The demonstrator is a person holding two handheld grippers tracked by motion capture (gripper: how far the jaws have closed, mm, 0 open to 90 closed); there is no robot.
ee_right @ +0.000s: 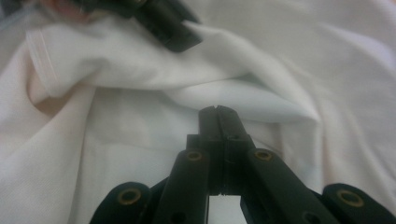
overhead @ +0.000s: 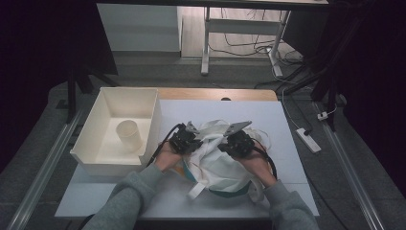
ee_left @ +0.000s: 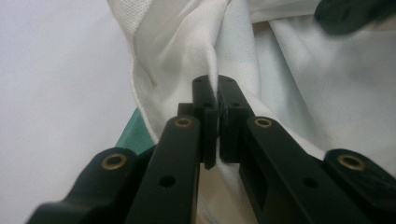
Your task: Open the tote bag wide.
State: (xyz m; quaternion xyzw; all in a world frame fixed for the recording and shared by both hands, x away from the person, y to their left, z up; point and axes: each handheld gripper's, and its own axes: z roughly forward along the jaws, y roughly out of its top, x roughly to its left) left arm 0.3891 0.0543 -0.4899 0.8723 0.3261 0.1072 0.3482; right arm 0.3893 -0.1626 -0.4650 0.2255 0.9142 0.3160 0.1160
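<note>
High view: both hands work over a white cloth [overhead: 218,163] bunched on the table [overhead: 287,124]; the left gripper [overhead: 190,139] sits at the cloth's left edge, the right gripper [overhead: 230,140] just beside it on the cloth's top.
Left gripper: in the left gripper view [ee_left: 218,93] its fingers are pressed almost together, pinching a raised fold of cloth [ee_left: 187,51] that runs up from between the tips.
Right gripper: in the right gripper view [ee_right: 218,112] its fingers are pressed together with no gap; the tips meet the underside of a cloth [ee_right: 243,98] fold, but whether any fabric sits between them I cannot tell.
Cloth: crumpled, white with a teal edge [ee_left: 135,133] showing low and to the left of the left fingers; it lies under and ahead of both pairs of tips.
Between grippers: near each other, not touching; the left gripper's tip [ee_right: 173,32] shows ahead of the right fingers, clamped on a hemmed fold.
Bin: a white bin [overhead: 91,143] stands left of the left fingers, well apart from the cloth.
Cup: a white cup [overhead: 129,134] lies tilted inside the bin.
Sleeves: grey, entering from the near edge.
</note>
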